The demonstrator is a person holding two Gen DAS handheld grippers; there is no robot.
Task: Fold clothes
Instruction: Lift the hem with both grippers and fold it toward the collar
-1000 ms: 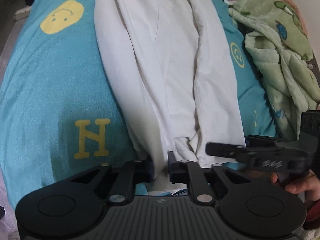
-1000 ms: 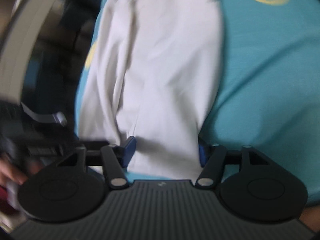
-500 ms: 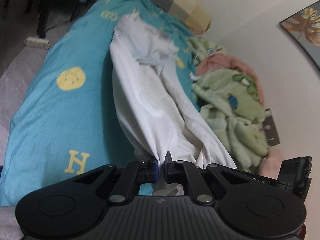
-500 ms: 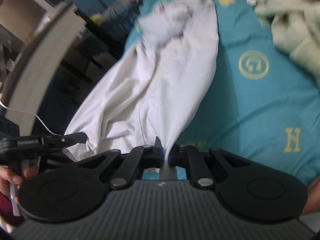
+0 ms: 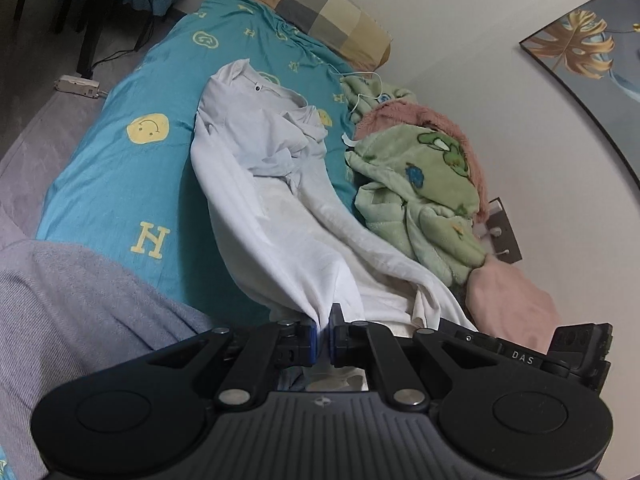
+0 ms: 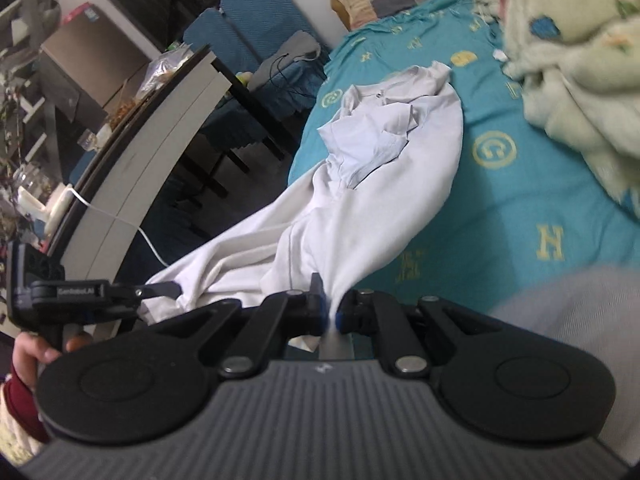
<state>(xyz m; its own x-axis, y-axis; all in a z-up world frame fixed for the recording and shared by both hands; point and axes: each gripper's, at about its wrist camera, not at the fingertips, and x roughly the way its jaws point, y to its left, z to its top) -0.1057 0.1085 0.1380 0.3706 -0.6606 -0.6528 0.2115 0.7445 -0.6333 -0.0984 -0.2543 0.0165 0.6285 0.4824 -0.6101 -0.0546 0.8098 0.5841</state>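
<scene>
While the white shirt (image 5: 280, 216) is pinched at its near hem by the closed left gripper (image 5: 325, 338) and right gripper (image 6: 332, 312), collar end on the teal bed (image 5: 120, 168), thin bunched cloth could slip free if tugged unevenly.

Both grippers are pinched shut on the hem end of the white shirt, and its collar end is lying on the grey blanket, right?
Not the blanket. Both the left gripper and right gripper are shut on the white shirt, but its collar end lies on the teal bedsheet, as the left wrist view shows.
</scene>
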